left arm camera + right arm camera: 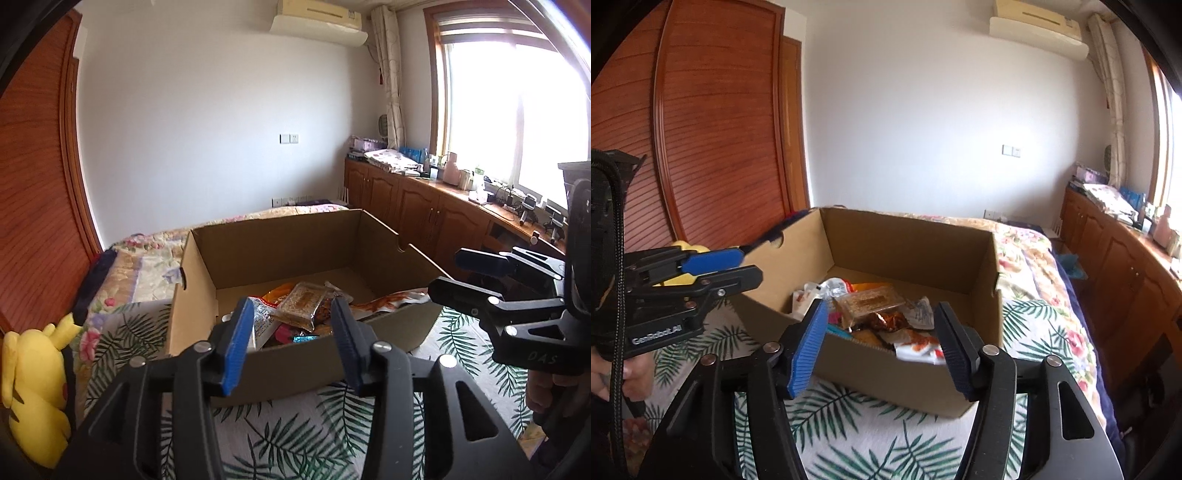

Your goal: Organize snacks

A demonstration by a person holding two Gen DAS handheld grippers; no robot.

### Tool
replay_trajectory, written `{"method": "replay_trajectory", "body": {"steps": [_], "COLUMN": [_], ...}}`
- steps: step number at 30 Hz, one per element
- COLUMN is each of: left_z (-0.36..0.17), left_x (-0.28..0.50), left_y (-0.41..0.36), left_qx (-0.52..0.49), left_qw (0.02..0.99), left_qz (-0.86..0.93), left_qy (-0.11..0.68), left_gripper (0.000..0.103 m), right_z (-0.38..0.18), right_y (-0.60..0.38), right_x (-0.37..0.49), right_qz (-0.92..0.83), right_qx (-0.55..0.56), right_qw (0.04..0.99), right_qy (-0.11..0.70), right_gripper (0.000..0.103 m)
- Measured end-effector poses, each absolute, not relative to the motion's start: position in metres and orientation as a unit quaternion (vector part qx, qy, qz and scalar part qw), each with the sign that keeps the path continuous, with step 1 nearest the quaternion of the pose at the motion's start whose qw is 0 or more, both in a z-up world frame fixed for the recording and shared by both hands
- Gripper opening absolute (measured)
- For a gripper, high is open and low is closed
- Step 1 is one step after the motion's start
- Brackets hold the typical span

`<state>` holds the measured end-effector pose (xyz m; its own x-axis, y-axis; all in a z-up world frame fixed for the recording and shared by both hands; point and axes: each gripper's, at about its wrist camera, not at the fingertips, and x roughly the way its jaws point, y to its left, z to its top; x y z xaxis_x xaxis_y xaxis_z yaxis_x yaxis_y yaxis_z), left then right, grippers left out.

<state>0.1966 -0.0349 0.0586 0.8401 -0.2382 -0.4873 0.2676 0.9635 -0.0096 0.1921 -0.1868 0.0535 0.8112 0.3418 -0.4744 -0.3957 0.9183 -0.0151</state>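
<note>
Bedroom: white wall, wood cabinets under bright window, bed point(871, 435) with palm-leaf cover. Open cardboard box point(905, 243) on bed, snack packets point(871, 308) heaped at its near end. Yellow plush toy point(35, 387) left of box. Left gripper point(291, 345) and right gripper point(882, 347) short of box's near wall, fingers apart, nothing between them.

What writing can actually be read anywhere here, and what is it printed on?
"DAS": on the black body of the right gripper, seen from the left wrist view.
"GenRobot.AI": on the black body of the left gripper, seen from the right wrist view.
Snack wrappers in the cardboard box: print too small and blurred to read.
</note>
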Motion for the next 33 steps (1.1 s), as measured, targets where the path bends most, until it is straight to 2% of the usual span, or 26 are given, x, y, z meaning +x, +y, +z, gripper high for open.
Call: {"method": "replay_trajectory", "body": {"steps": [4, 15, 18, 19, 24, 27, 28, 33], "left_z": [0.062, 0.071, 0.073, 0.074, 0.076, 0.077, 0.078, 0.076], "left_x": [0.177, 0.137, 0.126, 0.122, 0.103, 0.094, 0.091, 0.076], "left_y": [-0.039, -0.035, -0.033, -0.034, -0.030, -0.029, -0.030, -0.033], "left_qx": [0.031, 0.027, 0.022, 0.020, 0.015, 0.013, 0.013, 0.024], "left_qw": [0.959, 0.966, 0.967, 0.968, 0.971, 0.971, 0.972, 0.976], "left_qz": [-0.128, -0.110, -0.104, -0.104, -0.088, -0.086, -0.085, -0.066], "left_qy": [0.249, 0.232, 0.230, 0.228, 0.222, 0.221, 0.219, 0.207], "left_gripper": [0.046, 0.050, 0.060, 0.067, 0.070, 0.086, 0.091, 0.094], "right_z": [0.056, 0.066, 0.068, 0.069, 0.074, 0.076, 0.076, 0.076], "right_y": [-0.192, -0.207, -0.210, -0.211, -0.213, -0.214, -0.216, -0.221], "right_x": [0.176, 0.133, 0.122, 0.119, 0.097, 0.084, 0.081, 0.072], "right_qz": [0.184, 0.157, 0.153, 0.152, 0.151, 0.149, 0.150, 0.142], "right_qx": [-0.054, -0.041, -0.034, -0.033, -0.037, -0.037, -0.031, -0.012], "right_qw": [0.953, 0.963, 0.965, 0.965, 0.967, 0.970, 0.970, 0.972], "right_qy": [0.233, 0.214, 0.210, 0.209, 0.202, 0.191, 0.188, 0.185], "right_gripper": [0.065, 0.078, 0.081, 0.083, 0.091, 0.098, 0.103, 0.103]}}
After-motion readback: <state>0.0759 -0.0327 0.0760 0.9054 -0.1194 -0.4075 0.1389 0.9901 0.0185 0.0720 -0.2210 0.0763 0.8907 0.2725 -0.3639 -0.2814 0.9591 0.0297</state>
